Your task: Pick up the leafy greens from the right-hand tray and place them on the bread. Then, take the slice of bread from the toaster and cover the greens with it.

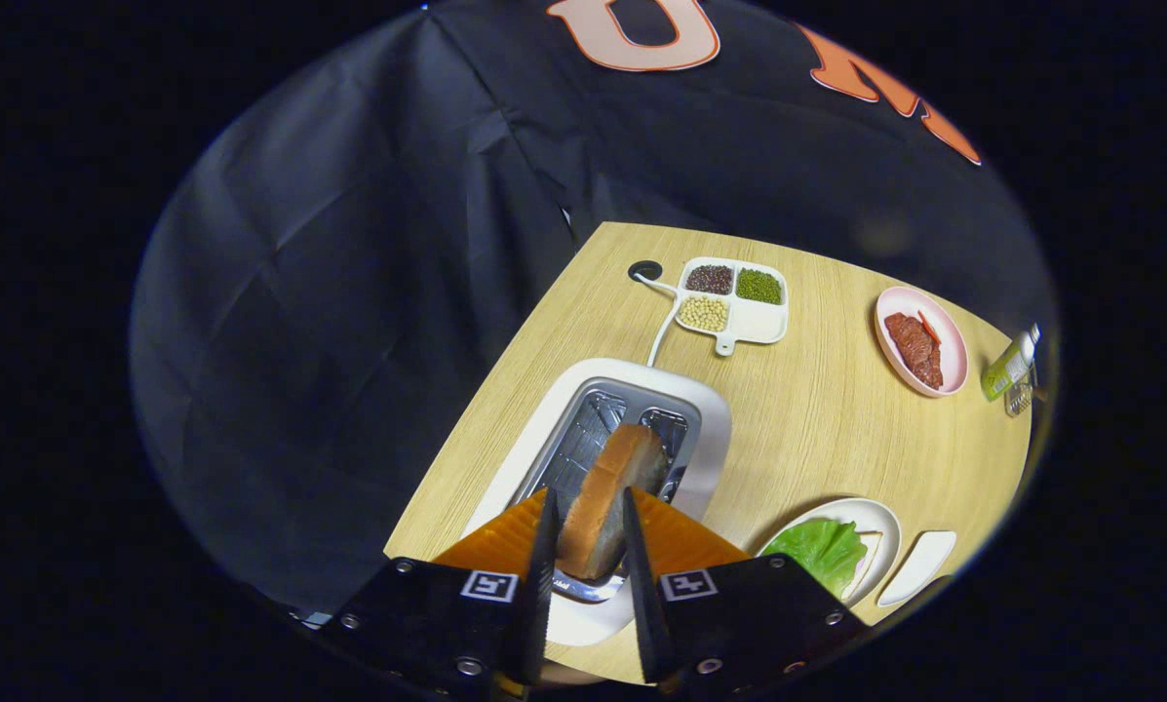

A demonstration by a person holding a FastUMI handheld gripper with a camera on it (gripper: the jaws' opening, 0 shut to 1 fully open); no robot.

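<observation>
Gripper view: fingers (pixel 544 546) squeezed tight on bread (pixel 607 502), lifted just above toaster (pixel 710 429), ready to cover greens (pixel 817 551) on plate (pixel 885 522) right of toaster.

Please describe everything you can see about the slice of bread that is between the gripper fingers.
The slice of bread has a golden-brown crust along its top edge and a darker, greyish cut face. It stands on edge, leaning a little, lifted above the white toaster and its metal slots. The gripper holds it: both orange-backed fingers press on its two flat sides. Its lower end is hidden between the fingers. Nothing else touches it, as far as can be seen.
</observation>
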